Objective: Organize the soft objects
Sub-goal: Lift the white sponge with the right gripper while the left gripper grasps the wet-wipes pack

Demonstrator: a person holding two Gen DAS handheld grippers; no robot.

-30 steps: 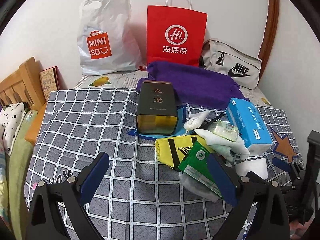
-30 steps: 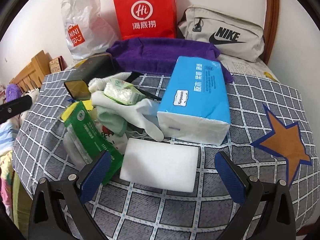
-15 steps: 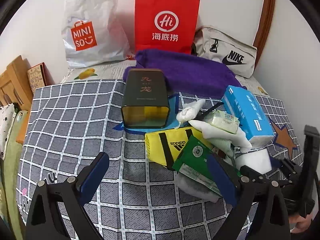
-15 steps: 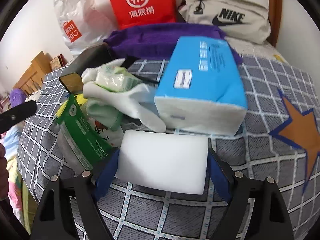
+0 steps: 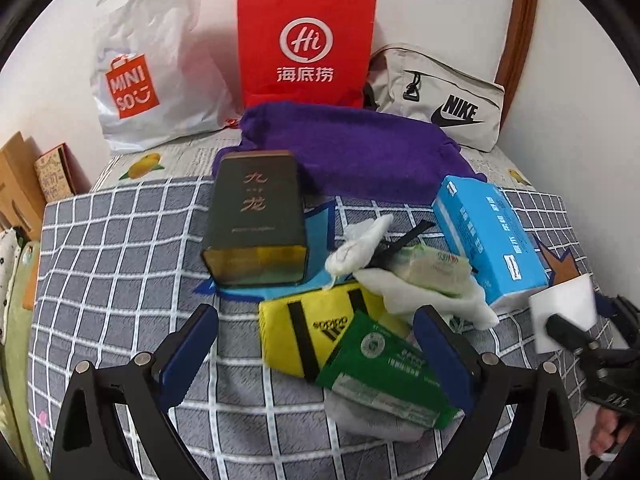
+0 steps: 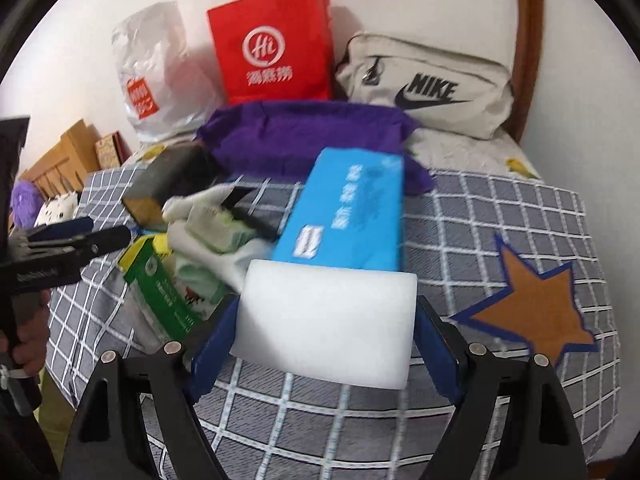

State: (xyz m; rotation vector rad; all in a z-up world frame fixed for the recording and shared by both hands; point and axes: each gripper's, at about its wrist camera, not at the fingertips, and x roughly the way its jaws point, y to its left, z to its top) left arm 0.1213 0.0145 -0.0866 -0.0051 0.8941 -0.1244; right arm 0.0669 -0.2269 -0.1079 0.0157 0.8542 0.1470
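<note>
My right gripper (image 6: 324, 344) is shut on a white sponge block (image 6: 328, 324) and holds it lifted above the checked bedspread (image 6: 500, 216); the block also shows at the right edge of the left wrist view (image 5: 564, 312). My left gripper (image 5: 316, 356) is open and empty, hovering over a pile: a yellow Adidas pouch (image 5: 308, 328), a green packet (image 5: 384, 372), white cloths (image 5: 424, 296), a wipes pack (image 5: 432, 268). A blue tissue pack (image 5: 488, 236) lies to the right of the pile. A purple towel (image 5: 352, 148) lies behind.
A dark tin (image 5: 256, 220) lies left of the pile. A white Miniso bag (image 5: 148, 64), a red paper bag (image 5: 304, 44) and a beige Nike bag (image 5: 440, 96) stand against the wall. A wooden headboard (image 5: 16, 180) is at the left.
My right gripper closed on the white sponge block and lifted it off the bedspread. My left gripper moved closer over the pile, still open.
</note>
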